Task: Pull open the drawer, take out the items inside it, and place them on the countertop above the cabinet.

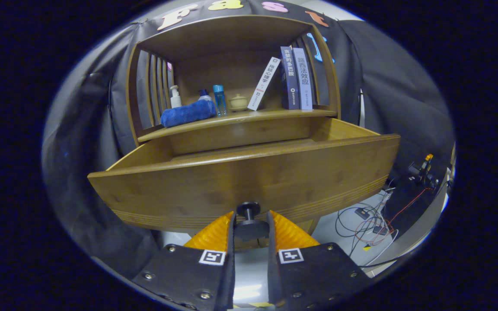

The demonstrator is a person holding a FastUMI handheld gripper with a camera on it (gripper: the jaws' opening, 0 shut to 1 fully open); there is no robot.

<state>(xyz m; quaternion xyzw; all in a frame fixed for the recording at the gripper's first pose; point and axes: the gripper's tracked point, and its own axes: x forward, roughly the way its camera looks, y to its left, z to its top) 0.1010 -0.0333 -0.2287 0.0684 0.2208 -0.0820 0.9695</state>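
Both fingers of the gripper (251, 224) clamp the drawer's dark round knob (249, 218). Wooden drawer (240, 181) stands pulled out, front panel just ahead; it looks stiff and heavyish, so the knob is probably the best hold. Contents hidden behind the front. Countertop (236, 119) beyond carries a blue towel (187, 113), bottles, books.

We see a moderately lit scene through strong fisheye distortion: the brown wooden drawer front (249, 181) bows into a curve, and the straight sides of the wooden cabinet (231, 39) lean inward. Light falls evenly on the wood, with a soft sheen and no harsh glare. The far shelf recess is dimmer. Focus is sharp at the centre, on the upright books (294, 77) and the rolled blue towel (188, 113), and it softens near the fringe, where the dark cloth wall (400, 86) loses detail.
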